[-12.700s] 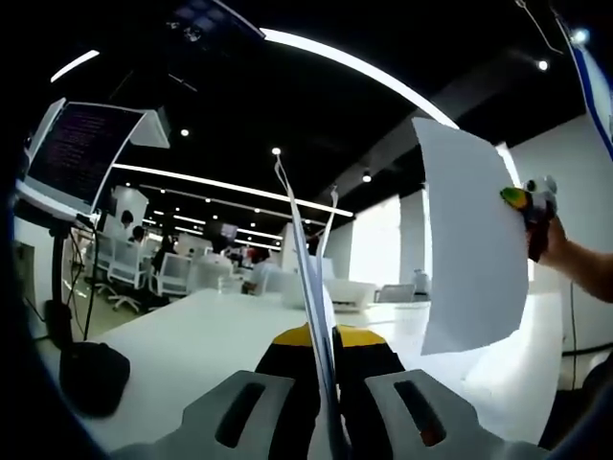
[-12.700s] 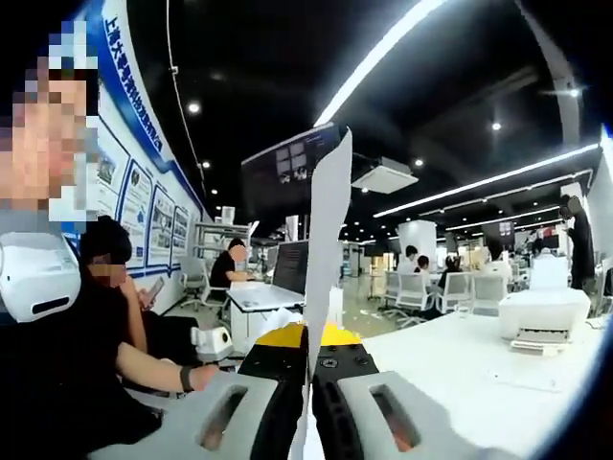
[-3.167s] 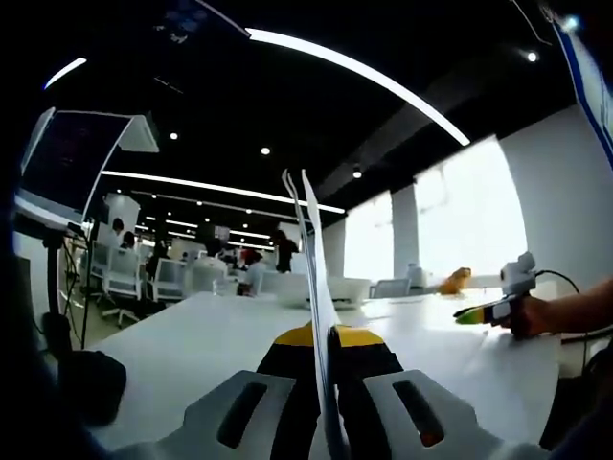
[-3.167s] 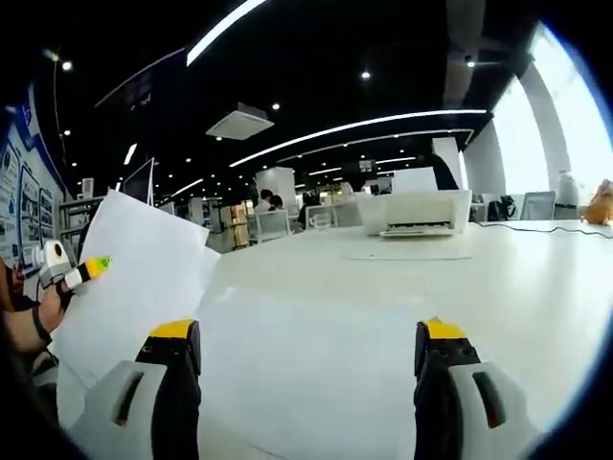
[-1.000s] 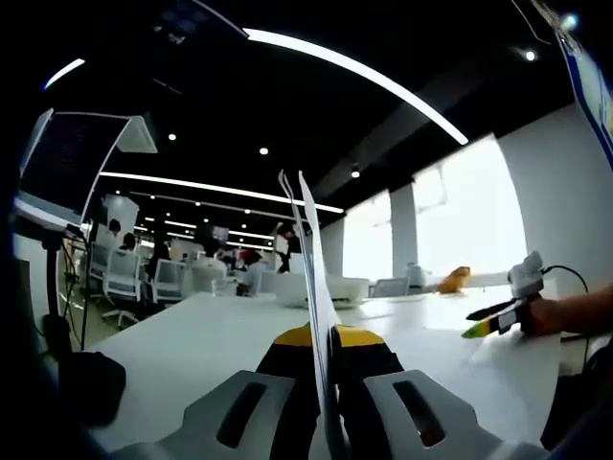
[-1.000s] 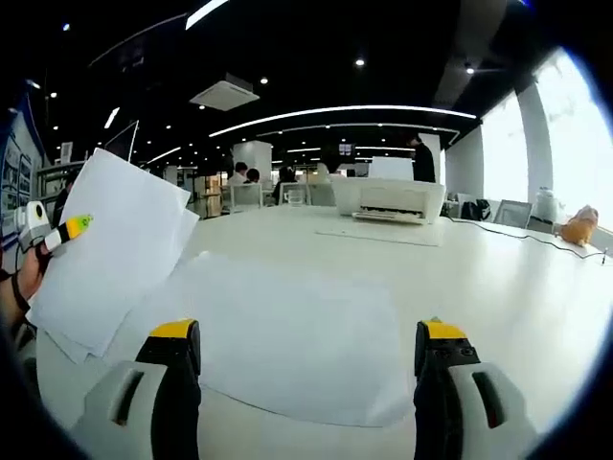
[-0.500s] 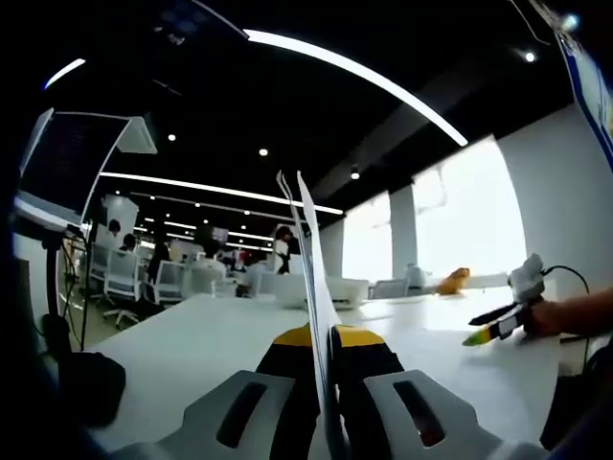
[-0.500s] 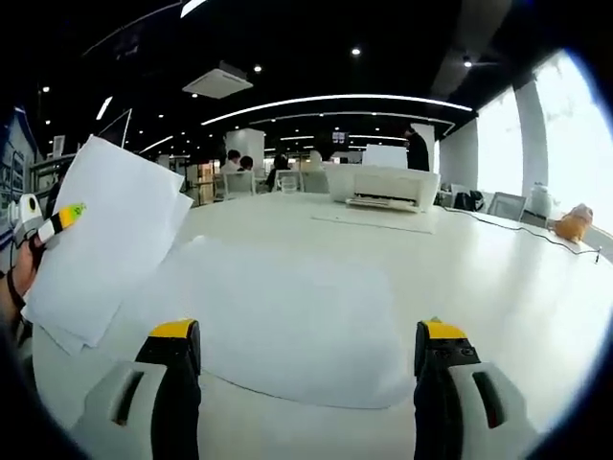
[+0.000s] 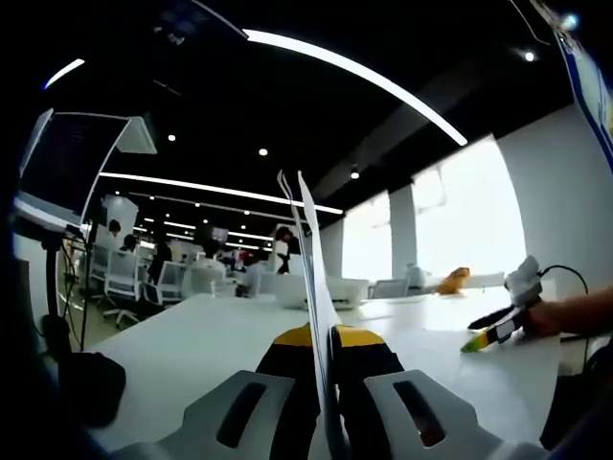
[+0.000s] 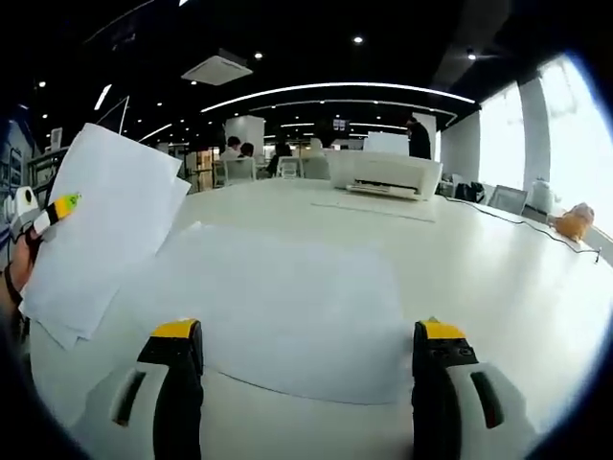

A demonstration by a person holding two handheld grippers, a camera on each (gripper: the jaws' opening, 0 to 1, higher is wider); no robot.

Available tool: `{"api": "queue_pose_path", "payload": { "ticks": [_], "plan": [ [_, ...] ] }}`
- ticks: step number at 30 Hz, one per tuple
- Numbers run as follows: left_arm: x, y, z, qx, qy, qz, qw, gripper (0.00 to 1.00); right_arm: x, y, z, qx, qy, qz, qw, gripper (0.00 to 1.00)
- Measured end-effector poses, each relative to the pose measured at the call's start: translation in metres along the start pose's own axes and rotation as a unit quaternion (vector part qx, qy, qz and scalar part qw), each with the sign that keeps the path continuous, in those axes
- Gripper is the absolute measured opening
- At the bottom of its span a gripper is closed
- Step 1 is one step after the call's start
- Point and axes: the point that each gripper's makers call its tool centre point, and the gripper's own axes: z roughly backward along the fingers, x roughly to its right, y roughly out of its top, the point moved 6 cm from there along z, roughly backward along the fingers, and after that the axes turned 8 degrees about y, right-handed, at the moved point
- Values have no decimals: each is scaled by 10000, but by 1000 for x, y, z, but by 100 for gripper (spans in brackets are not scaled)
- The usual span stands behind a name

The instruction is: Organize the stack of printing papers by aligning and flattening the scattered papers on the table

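Left gripper view: the left claw point(image 9: 326, 369) is pinching a sheaf of papers point(image 9: 311, 268) between jaws pressed tight on their lower edge. The sheets are standing on edge, seen end-on, with their long axis rising upward out of the jaws and their upper tips fanning slightly apart. Beyond them the white desk point(image 9: 192, 335) is stretching away toward rows of chairs. At the right of this view the right claw point(image 9: 488, 331) is hanging just above the desk surface, carried in a person's hand point(image 9: 541, 316).

Right gripper view: the right claw point(image 10: 302, 369) is standing spread wide, its two yellow-tipped jaws well apart and gripping nothing. Between and beyond them a flat sheet point(image 10: 278, 307) is lying on the desk point(image 10: 498, 287), its long axis running across the view and its near edge lying just ahead of the jaw tips; whether the jaws are touching it cannot be told. At the left the held papers point(image 10: 101, 230) are appearing broadside, tilted, with the top corner leaning toward the right and several edges stepped out of line at the lower left. The left claw point(image 10: 53, 211) is clamping their left edge. A white printer point(image 10: 383, 172) is sitting at the far side of the desk, well apart from the sheets.
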Motion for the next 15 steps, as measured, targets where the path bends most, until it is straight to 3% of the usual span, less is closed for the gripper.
{"api": "queue_pose_path", "payload": {
  "ticks": [15],
  "plan": [
    [0, 0, 0, 2, -9, 8, 10000, 8, 0, -1, -1, 20, -14, -45, 10000, 83]
  ]
}}
